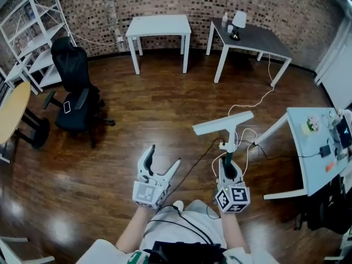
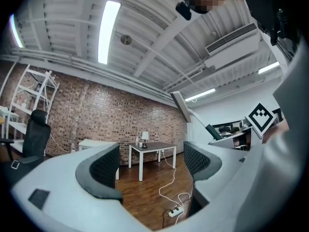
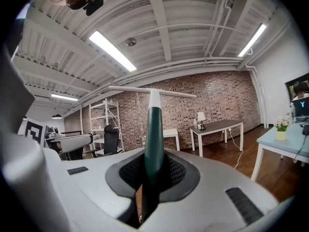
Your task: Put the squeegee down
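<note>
Right gripper (image 1: 230, 168) clamped on squeegee (image 1: 223, 124) handle. Left gripper (image 1: 163, 157) jaws apart, empty. Likely spot: table (image 1: 302, 158) at right. Lower blade level, release only once resting.

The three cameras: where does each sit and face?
Head view: on the person's head, facing steeply down: brown wooden floor, forearms, left gripper, right gripper.
Left gripper view: rides that gripper, looking between open jaws towards the brick wall.
Right gripper view: along jaws shut on the green-handled white squeegee.
Both gripper views share the dark-topped lamp table.
</note>
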`<state>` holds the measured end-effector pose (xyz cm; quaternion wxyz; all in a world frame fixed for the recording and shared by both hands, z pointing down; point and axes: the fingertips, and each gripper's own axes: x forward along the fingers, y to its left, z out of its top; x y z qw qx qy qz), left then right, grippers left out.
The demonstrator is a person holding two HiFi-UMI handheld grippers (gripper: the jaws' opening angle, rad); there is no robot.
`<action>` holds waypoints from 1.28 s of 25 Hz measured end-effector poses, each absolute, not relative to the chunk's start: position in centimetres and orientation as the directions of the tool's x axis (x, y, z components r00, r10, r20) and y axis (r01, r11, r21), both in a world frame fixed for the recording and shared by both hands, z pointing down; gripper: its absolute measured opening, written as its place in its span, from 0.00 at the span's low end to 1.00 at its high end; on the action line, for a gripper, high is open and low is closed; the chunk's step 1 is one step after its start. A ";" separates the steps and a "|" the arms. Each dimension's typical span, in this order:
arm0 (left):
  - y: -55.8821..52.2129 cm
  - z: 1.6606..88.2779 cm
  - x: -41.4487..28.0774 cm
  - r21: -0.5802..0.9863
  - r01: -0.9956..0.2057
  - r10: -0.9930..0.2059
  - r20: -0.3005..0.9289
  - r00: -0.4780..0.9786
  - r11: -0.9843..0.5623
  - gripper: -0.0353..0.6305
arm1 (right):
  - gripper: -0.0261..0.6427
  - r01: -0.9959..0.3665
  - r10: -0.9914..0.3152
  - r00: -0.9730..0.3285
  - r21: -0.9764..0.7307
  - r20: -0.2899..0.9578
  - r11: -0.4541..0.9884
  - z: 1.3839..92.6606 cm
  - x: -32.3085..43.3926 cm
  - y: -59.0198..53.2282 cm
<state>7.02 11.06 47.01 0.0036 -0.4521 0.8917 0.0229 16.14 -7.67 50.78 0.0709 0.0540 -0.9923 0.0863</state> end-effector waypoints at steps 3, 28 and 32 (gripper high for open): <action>11.1 46.3 3.6 0.049 -0.768 -0.769 0.005 -0.639 0.639 0.65 | 0.14 -0.075 -0.047 -0.985 -0.166 0.164 0.983 51.3 12.3 -8.0; -0.3 46.2 -34.3 0.039 -0.598 -0.594 -0.088 -0.800 0.800 0.64 | 0.14 0.258 0.283 -0.953 -0.204 0.105 0.944 50.1 -32.9 -18.5; -0.8 45.4 -39.5 0.028 -0.572 -0.568 -0.095 -0.818 0.820 0.64 | 0.14 0.256 0.289 -0.948 -0.214 0.137 0.943 51.1 -38.0 -19.6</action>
